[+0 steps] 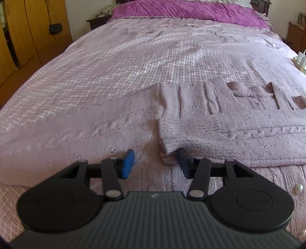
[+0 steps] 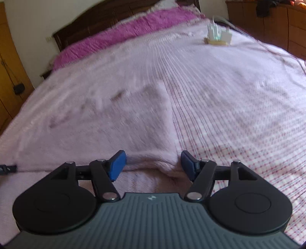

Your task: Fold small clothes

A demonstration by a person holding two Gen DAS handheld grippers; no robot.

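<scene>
Left wrist view: the left gripper (image 1: 155,162) sits low over the near edge of the bed (image 1: 114,63), jaws spread wide with nothing between them. The blue pads (image 1: 127,162) are clear of the fabric on the left side; the right pad lies just at, possibly touching, the near corner of a folded-over flap.

Task item: a pale pink knitted garment (image 1: 220,130), cable pattern and ribbing visible, lies flat on the checked pink bedspread at the near end of the bed. One part is folded over itself, giving a layered corner just ahead of the left gripper. A pearl-like button (image 1: 298,188) shows at the right edge of the knit, near the gripper body.

Right wrist view: heavily motion-blurred. The right gripper (image 2: 153,165) also has its jaws spread, holding nothing. The knitted garment (image 2: 114,124) lies ahead and to the left of it; its near right corner bunches up between and just in front of the pads. Whether a pad touches the fabric cannot be told through the blur.

Surroundings: a magenta quilt (image 1: 191,9) lies across the head of the bed. A power strip with white chargers (image 2: 218,37) rests on the bedspread, far right side, well apart from the garment. A wooden wardrobe (image 1: 23,38) stands to the left of the bed, with a small black pouch (image 1: 55,28) hanging on its door.
</scene>
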